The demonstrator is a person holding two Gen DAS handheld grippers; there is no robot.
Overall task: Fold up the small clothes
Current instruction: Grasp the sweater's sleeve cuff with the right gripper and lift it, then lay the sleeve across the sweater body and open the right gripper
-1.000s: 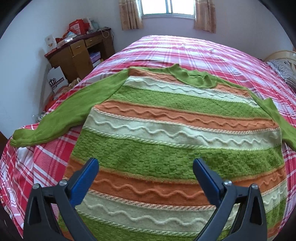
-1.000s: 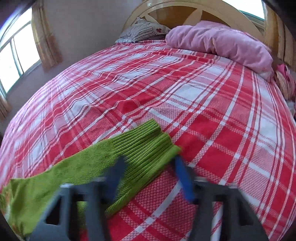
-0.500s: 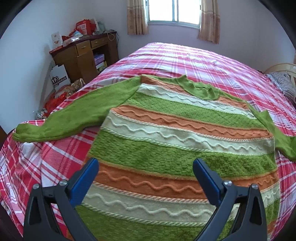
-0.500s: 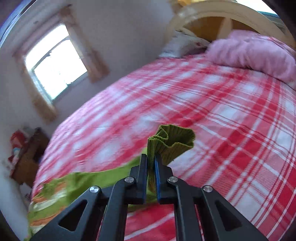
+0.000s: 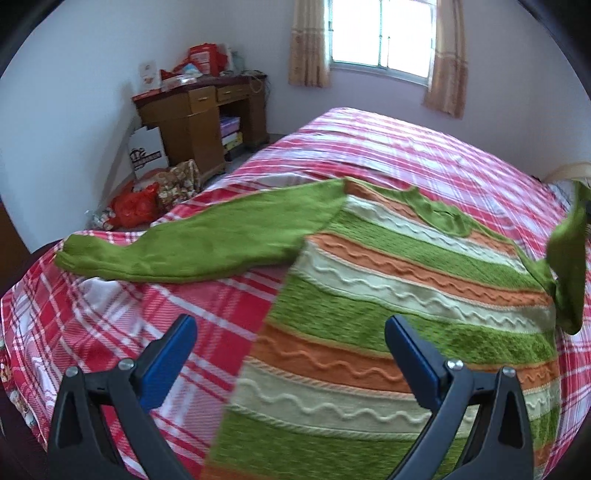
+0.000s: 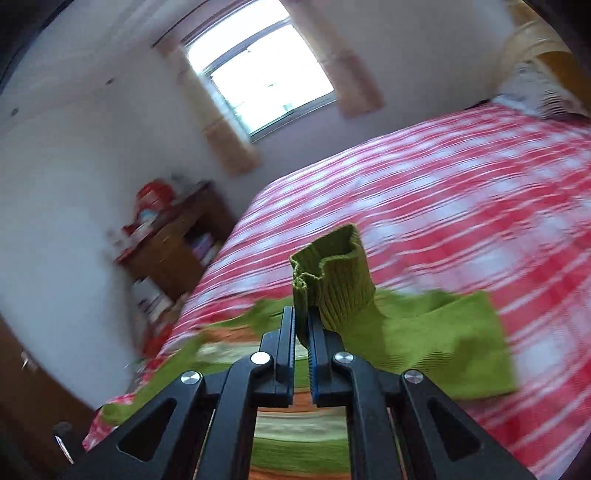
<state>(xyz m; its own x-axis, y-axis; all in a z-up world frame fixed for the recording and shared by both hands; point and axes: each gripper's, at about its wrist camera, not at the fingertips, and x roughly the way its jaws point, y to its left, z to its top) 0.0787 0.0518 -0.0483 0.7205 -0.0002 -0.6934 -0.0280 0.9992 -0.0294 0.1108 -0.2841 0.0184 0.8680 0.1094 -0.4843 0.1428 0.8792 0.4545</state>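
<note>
A green, orange and cream striped sweater (image 5: 406, 295) lies flat on the red plaid bed (image 5: 424, 147). Its left sleeve (image 5: 192, 243) lies stretched out toward the bed's left edge. My left gripper (image 5: 288, 343) is open and empty above the sweater's lower left hem. My right gripper (image 6: 302, 321) is shut on the green ribbed cuff (image 6: 332, 273) of the right sleeve and holds it lifted above the sweater. The raised right sleeve (image 5: 569, 258) shows at the right edge of the left wrist view.
A wooden desk (image 5: 199, 114) with red boxes on top stands by the wall left of the bed. Bags and a white box (image 5: 147, 151) lie on the floor beside it. A window (image 5: 380, 33) with curtains is behind. A pillow (image 6: 535, 92) sits at the headboard.
My right gripper closed on the right sleeve's cuff, lifted it off the bed and swung it leftward over the sweater. My left gripper stayed open and shifted left toward the hem corner.
</note>
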